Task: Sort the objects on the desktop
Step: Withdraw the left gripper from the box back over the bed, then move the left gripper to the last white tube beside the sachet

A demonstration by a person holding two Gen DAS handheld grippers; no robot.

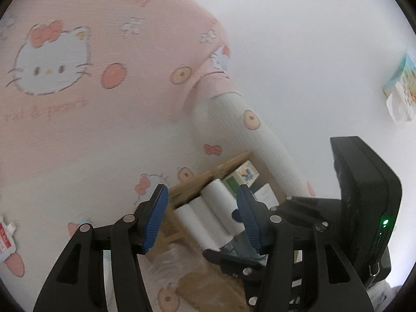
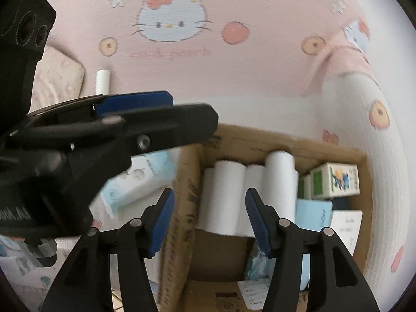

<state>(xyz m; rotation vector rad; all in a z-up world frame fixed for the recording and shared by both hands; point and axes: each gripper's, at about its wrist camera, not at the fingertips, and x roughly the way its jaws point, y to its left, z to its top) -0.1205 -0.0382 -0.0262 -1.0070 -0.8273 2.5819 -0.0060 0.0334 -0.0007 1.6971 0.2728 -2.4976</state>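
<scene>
Open cardboard box [image 2: 299,144] on a pink-and-white cartoon-print bedspread [image 2: 234,78]. Inside: white paper rolls [image 2: 228,195] packed side by side along the far wall, four countable from the right wrist view, one standing taller than the rest. Right of them, a small printed carton [image 2: 335,179] with a green panel, a second green edge just behind it. Below that, a light-blue packet [image 2: 314,214] and a white card [image 2: 345,223]. Crumpled pale-blue wrapper at the bottom near the right pad.

Outside the box, on its left: a blue-and-white tissue pack [image 2: 137,182], touching or nearly touching the box wall. Farther back, one lone white roll [image 2: 102,80] standing on the bedspread beside a patterned cushion [image 2: 59,78].

Right gripper [image 2: 208,218] above the box, jaws spread, nothing between the pads. Left gripper [image 1: 201,215] likewise spread and empty, aimed at the same rolls [image 1: 208,208]; seen from the right wrist, crossing above the box's left edge and hiding part of the bedspread. Another printed pack [image 1: 400,88] far right in the left view, well apart from the box.
</scene>
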